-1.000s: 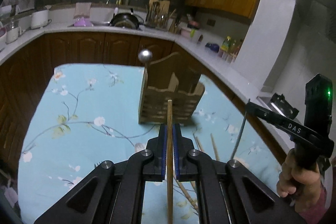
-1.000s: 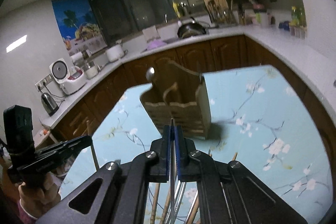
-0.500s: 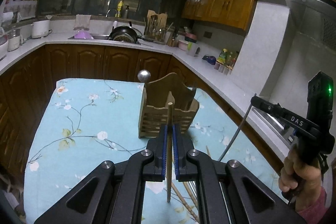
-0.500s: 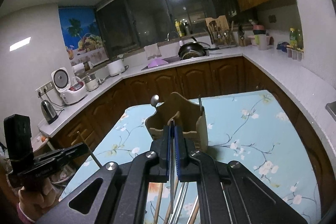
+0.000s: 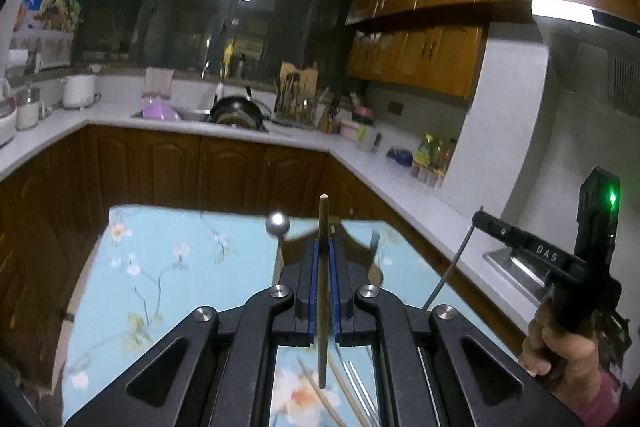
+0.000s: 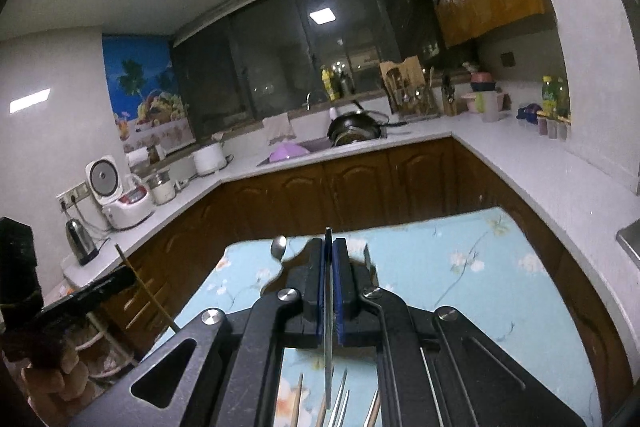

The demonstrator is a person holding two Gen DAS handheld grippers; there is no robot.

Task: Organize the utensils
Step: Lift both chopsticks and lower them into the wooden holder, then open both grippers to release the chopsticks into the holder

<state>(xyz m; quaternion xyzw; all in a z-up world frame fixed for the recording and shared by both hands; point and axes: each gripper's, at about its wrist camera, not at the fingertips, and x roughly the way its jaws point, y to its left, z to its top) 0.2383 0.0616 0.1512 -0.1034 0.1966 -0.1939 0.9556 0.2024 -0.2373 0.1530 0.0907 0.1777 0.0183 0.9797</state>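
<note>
- the wooden holder (image 5: pixel 362 253) stands on the bench (image 5: pixel 168 267), straight ahead of and below both grippers, mostly hidden behind them.
- left hand-held gripper (image 5: pixel 324 259) is clamped on an upright wooden chopstick (image 5: pixel 323 223).
- right hand-held gripper (image 6: pixel 329 267) pinches a thin metal utensil (image 6: pixel 328 359), also upright.

The left gripper (image 5: pixel 324 255) is matte black, with 2 flat fingers (image 5: pixel 306 291) lined in blue pads and angular linkage arms cut with triangular windows. 4 silver round screws sit on the linkages, at about 10, 11, 1 and 2 o'clock of the frame's lower half. The right gripper (image 6: pixel 329 255) is built the same: black body, blue pads, silver screws. Seen from the left wrist at 4 o'clock, its black handle carries white "DAS" lettering and a green light. The right hand (image 5: pixel 560 347) shows bare skin and a pink sleeve.
</note>
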